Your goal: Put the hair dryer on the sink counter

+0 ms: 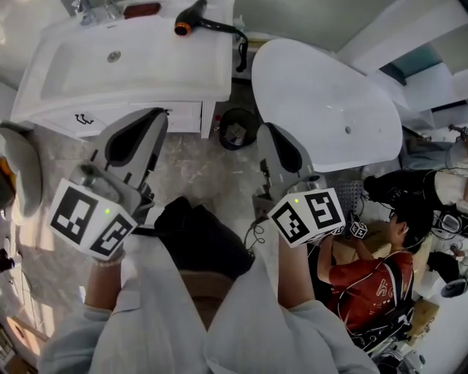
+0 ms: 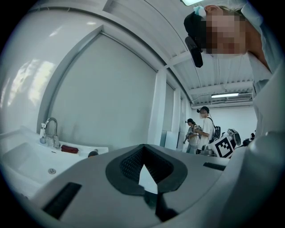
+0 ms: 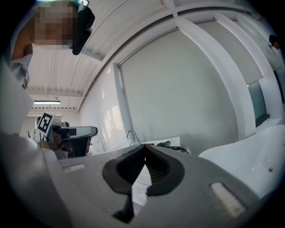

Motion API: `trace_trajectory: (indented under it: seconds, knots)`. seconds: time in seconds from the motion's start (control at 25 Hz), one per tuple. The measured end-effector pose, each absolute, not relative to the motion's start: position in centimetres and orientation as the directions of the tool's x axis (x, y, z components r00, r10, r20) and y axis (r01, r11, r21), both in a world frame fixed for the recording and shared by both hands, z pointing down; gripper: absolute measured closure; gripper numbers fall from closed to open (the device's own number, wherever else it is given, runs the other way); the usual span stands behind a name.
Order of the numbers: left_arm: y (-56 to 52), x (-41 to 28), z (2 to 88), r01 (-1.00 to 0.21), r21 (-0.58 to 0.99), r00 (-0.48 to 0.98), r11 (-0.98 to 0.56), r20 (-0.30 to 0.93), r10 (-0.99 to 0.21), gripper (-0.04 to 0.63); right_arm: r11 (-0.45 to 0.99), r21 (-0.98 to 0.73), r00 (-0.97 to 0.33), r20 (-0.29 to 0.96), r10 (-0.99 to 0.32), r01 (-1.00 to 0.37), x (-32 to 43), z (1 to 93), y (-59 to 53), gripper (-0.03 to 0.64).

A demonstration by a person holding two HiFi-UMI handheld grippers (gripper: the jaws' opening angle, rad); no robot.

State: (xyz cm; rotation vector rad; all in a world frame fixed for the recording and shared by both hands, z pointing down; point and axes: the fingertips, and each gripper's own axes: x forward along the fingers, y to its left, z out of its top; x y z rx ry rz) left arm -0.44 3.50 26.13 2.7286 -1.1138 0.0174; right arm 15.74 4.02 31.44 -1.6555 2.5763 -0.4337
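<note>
Back at the far right corner of the sink counter (image 1: 212,73) sits the hair dryer (image 1: 191,22), black with an orange nozzle end. Its cord (image 1: 238,40) hangs off the counter's right edge. Just left of it on the same back ledge there's a small red thing (image 1: 142,9), and the faucet (image 1: 91,11) is further left, behind the basin.

I'm standing in front of the counter with both grippers held out toward it, well short of the dryer. My left gripper (image 1: 159,115) points at the counter's front, jaws pinched together at the tips with nothing in them. My right gripper (image 1: 265,128) is off past the counter's right side, jaws closed and empty too.

A small dark bin (image 1: 235,130) sits on the floor by the counter's right front corner, and a white tub (image 1: 322,102) lies to the counter's right.
</note>
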Motion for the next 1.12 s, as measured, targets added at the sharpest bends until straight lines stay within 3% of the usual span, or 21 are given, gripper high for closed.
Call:
trace_trajectory:
  seconds: [1.12]
  knots:
    - [1.7, -1.2, 26.1, -0.616, 0.193, 0.785, -0.764, 0.072, -0.615, 0.592, 0.328, -0.24, -0.364, 0.125, -0.923, -0.914, 13.2, 31.0, 4.0, 0.618]
